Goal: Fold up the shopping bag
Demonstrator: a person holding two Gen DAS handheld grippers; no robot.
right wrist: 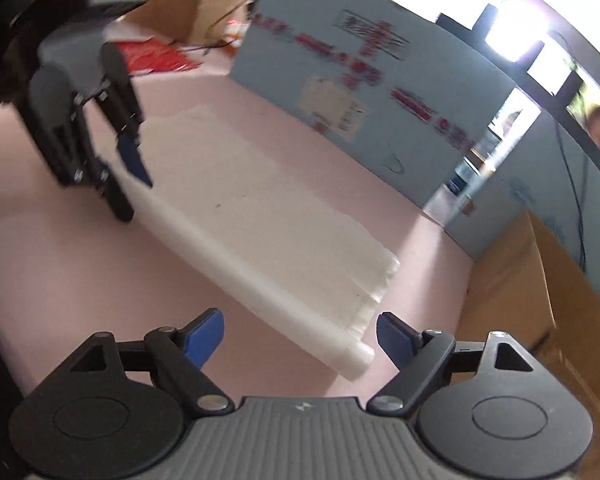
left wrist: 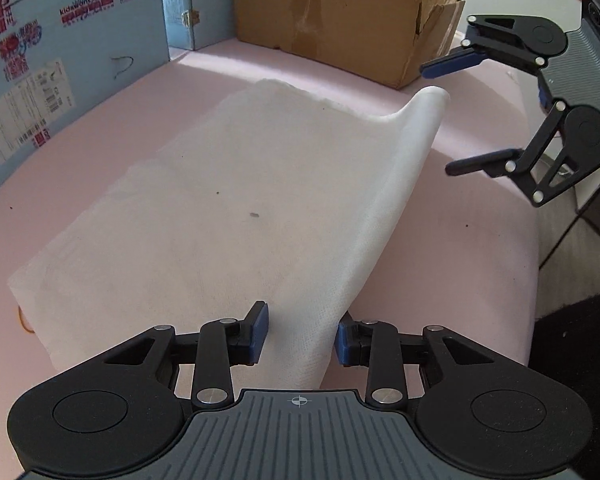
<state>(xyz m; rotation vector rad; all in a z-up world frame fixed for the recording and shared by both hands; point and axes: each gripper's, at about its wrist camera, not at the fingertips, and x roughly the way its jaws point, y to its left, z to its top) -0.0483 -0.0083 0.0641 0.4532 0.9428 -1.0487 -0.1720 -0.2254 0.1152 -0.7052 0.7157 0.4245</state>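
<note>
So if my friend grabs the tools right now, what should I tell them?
Left tool: open, its pads on either side of the near edge of the white shopping bag, not pinching it.
Right tool: open, holding nothing, hovering near the bag's far curled corner.
The bag lies on the pink table, its right edge folded and standing up off the table.
Done: one long fold looks started.
Left: probably grip the edge, press that fold flat, then fold it smaller.
</note>
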